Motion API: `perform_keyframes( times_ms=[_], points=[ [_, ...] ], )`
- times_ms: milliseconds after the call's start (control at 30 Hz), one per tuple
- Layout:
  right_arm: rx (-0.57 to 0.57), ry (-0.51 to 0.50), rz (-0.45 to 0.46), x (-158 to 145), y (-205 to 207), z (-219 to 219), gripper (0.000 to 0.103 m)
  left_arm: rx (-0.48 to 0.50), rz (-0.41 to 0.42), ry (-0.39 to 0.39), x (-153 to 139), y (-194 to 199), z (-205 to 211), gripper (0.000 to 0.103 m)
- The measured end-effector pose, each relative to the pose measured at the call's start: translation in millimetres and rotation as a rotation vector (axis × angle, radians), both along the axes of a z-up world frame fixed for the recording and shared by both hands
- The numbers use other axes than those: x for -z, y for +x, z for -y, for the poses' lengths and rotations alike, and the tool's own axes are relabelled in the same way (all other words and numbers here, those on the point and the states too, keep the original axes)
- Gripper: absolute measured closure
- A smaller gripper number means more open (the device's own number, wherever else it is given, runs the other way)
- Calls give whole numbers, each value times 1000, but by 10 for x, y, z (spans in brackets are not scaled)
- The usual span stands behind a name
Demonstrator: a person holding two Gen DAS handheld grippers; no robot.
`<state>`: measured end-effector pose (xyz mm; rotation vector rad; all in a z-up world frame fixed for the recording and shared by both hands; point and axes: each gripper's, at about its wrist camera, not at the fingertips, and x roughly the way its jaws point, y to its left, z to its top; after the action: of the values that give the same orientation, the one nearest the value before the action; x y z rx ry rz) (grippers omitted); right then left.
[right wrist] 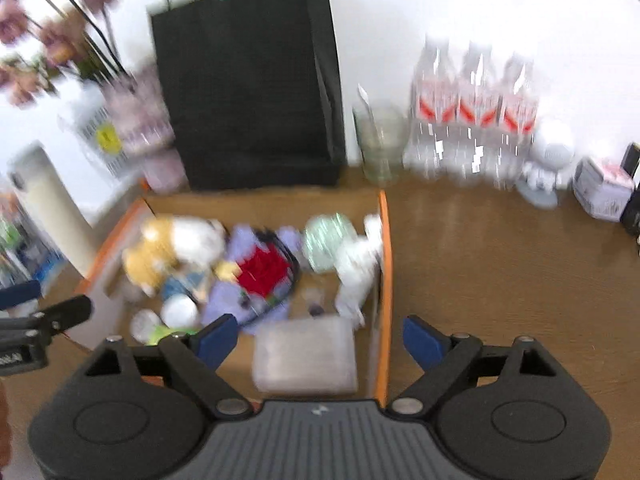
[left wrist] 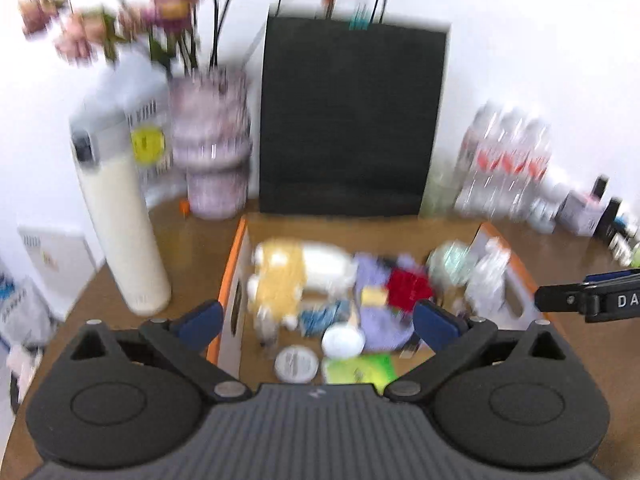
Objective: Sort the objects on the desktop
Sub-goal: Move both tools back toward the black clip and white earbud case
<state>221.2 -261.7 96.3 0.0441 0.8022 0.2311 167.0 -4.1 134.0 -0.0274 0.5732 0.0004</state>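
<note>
An open cardboard box with orange edges (left wrist: 234, 256) (right wrist: 383, 280) sits on the wooden desk and holds several small items: a yellow and white plush toy (left wrist: 288, 276) (right wrist: 168, 248), a red item (left wrist: 408, 286) (right wrist: 266, 272), a purple cloth (left wrist: 384, 328), a white round lid (left wrist: 342, 342) (right wrist: 179, 311), a green packet (left wrist: 358, 368) and a clear plastic case (right wrist: 306, 354). My left gripper (left wrist: 318, 322) is open and empty above the box's near edge. My right gripper (right wrist: 320, 342) is open and empty above the box's near right corner. Both views are blurred.
A black paper bag (left wrist: 352, 120) (right wrist: 248, 80) stands behind the box. A cream bottle (left wrist: 124, 232) and a vase of pink flowers (left wrist: 214, 152) stand at the left. Water bottles (right wrist: 476, 112), a glass (right wrist: 380, 140) and small boxes (right wrist: 604, 192) line the wall at the right.
</note>
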Motion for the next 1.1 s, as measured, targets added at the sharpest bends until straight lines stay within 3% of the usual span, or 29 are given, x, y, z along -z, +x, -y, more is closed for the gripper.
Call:
perform_keyframes(
  times_ms=[67, 133, 233, 433, 567, 700, 900, 1100],
  points=[
    [-6, 17, 127, -50, -222, -2, 11, 11, 106, -2, -1, -190, 25, 0],
    [7, 2, 230, -50, -407, -33, 9, 20, 158, 11, 27, -316, 50, 0],
    [11, 4, 279, -19, -536, -98, 9, 31, 177, 28, 86, -417, 78, 0],
    [-3, 28, 292, 70, -694, -239, 9, 32, 203, 40, 110, -565, 106, 0],
    [12, 27, 286, 146, -892, -308, 9, -4, 170, 45, 134, -753, 72, 0],
    [1, 50, 240, 414, -1360, -323, 9, 18, 129, 31, 333, -1162, 70, 0],
    [17, -36, 196, 918, -2078, -341, 9, 19, 61, 50, 775, -1787, 114, 0],
    [-26, -85, 194, 1145, -2577, -181, 11, -18, -3, 0, 965, -2198, 27, 0]
  ],
)
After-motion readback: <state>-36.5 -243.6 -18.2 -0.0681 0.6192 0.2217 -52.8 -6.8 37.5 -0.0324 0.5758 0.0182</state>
